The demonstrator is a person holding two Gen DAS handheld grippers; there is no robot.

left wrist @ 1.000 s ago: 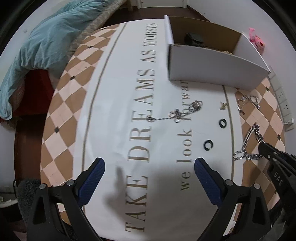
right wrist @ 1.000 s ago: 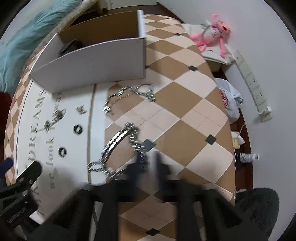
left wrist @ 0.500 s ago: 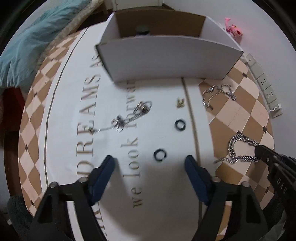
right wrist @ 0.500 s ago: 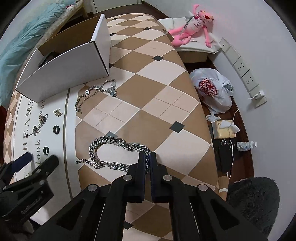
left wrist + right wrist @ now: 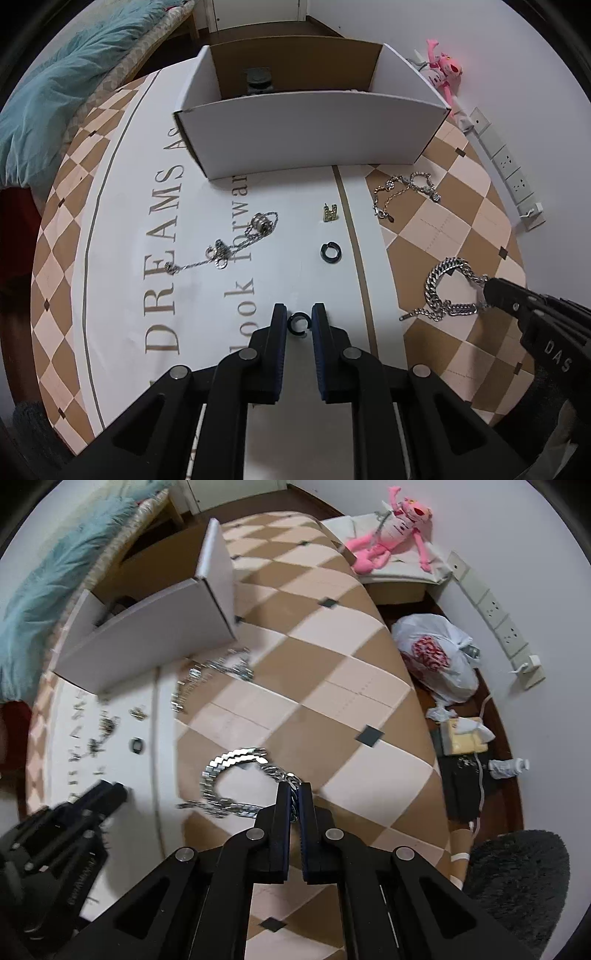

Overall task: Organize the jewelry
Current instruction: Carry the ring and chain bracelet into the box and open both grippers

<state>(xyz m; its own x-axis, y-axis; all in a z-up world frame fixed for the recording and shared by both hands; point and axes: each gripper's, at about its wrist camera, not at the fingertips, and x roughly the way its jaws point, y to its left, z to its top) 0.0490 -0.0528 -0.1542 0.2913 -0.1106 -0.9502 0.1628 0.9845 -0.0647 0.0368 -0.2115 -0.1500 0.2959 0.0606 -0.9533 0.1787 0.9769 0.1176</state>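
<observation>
Here the largest thing is the table [image 5: 110,221], covered by a cloth of tan and cream diamonds with a white middle band printed in large letters. At its far side stands an open white cardboard box [image 5: 314,129] with a brown inside, a dark object lying on its floor. On the checked part to the right lies a heavy silver curb chain [image 5: 443,291], curled in a loop; the right gripper [image 5: 294,794] has its jaws pressed together on one stretch of that chain, the links showing between the blue pads. Nearer the box is a thinner silver bracelet [image 5: 406,188], and on the white band a fine necklace [image 5: 229,251] with small beads stretches across the lettering. Smaller still, a gold charm [image 5: 330,213] sits near the band's edge line, and below it a black open ring [image 5: 330,253] lies on the white band. The left gripper [image 5: 299,323] points steeply down at the cloth, its jaws having just been closing, and now pinches a second black open ring [image 5: 297,324] between its pads.
</observation>
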